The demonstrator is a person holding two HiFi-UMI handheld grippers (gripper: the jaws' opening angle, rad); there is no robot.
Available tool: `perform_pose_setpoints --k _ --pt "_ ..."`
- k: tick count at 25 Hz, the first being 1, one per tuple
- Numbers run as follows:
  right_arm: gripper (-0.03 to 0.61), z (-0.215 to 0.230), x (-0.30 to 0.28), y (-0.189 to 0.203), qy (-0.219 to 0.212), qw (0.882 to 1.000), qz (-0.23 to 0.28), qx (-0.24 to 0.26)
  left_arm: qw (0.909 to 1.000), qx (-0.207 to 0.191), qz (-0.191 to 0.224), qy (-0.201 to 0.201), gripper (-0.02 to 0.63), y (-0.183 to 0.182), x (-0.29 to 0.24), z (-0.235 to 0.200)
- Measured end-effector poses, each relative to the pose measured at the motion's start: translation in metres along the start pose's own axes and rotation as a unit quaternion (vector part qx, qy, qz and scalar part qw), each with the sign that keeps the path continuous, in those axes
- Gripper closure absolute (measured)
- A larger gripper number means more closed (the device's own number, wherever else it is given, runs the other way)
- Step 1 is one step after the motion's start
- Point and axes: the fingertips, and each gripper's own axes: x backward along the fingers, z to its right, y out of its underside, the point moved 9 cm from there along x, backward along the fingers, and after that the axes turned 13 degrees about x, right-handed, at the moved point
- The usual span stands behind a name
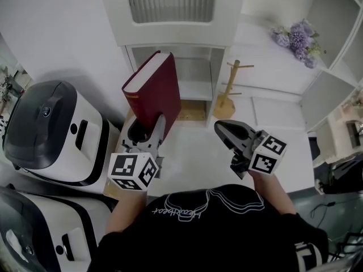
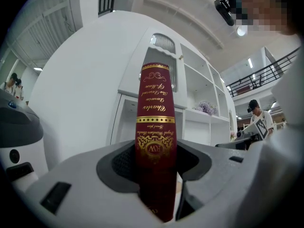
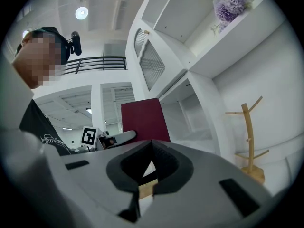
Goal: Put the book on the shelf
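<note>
red book [image 1: 154,86] pinched upright in the left tool [image 1: 152,130], in front of the shelf [image 1: 195,90]

the left tool pinched the lower end of the dark red hardback, which stood upright above the desk [image 1: 195,160] with its gilt spine facing that tool's camera. the book was just in front of the white shelf's open compartment, not yet on it. the right tool [image 1: 224,128] hovered to the right of the book, its jaws pressed together on nothing. a wooden mug tree [image 1: 226,95] stood beside the shelf, purple flowers [image 1: 296,39] lay on a higher ledge, and a rice cooker [image 1: 48,130] sat at the left.
</note>
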Motion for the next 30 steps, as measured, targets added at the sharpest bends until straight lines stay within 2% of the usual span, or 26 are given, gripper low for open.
perform_pose_setpoints --k 5,12,30 --pt "0.572 0.001 -0.002 0.004 0.006 1.000 -0.003 -0.002 0.9999 -0.014 0.000 -0.008 0.407 0.000 -0.009 -0.006" --pt "0.572 0.001 -0.001 0.008 0.015 1.000 -0.008 -0.006 0.9996 -0.013 0.008 -0.025 0.407 0.002 -0.016 -0.013" --pt "0.572 0.005 -0.011 0.017 0.009 1.000 -0.016 -0.022 0.9972 -0.033 0.026 -0.061 0.407 0.004 -0.034 -0.026"
